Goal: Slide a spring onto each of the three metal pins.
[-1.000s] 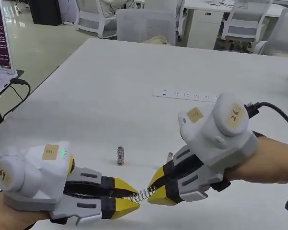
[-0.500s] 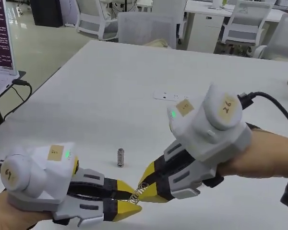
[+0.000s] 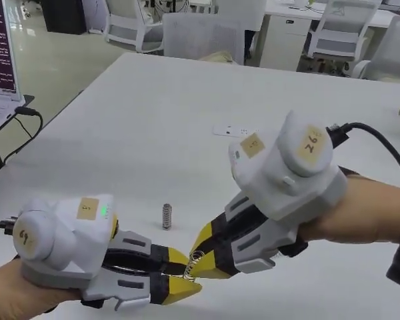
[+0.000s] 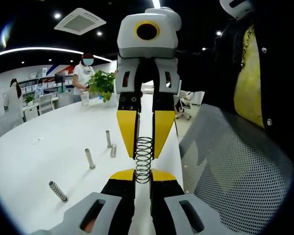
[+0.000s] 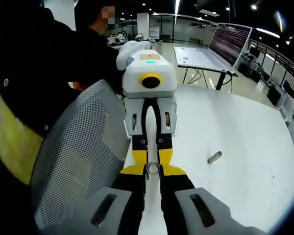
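A small steel spring (image 3: 190,266) hangs just above the white table, caught between the yellow tips of both grippers. My left gripper (image 3: 189,273) comes in from the lower left and is shut on one end. My right gripper (image 3: 194,262) reaches down from the right and is shut on the other end. In the left gripper view the spring (image 4: 144,149) runs from my own tips (image 4: 142,176) up to the right gripper (image 4: 143,155). Bare metal pins (image 4: 89,158) stand on the table there. One pin carrying a spring (image 3: 167,217) stands upright on the table.
The white table (image 3: 153,120) stretches away ahead, with a white power strip (image 3: 230,131) lying on it. Office chairs (image 3: 200,37) stand past the far edge. A laptop screen (image 3: 0,50) sits on a stand to the left.
My right gripper has moved left and tipped down toward the left gripper. The spring between the tips now spans a shorter gap.
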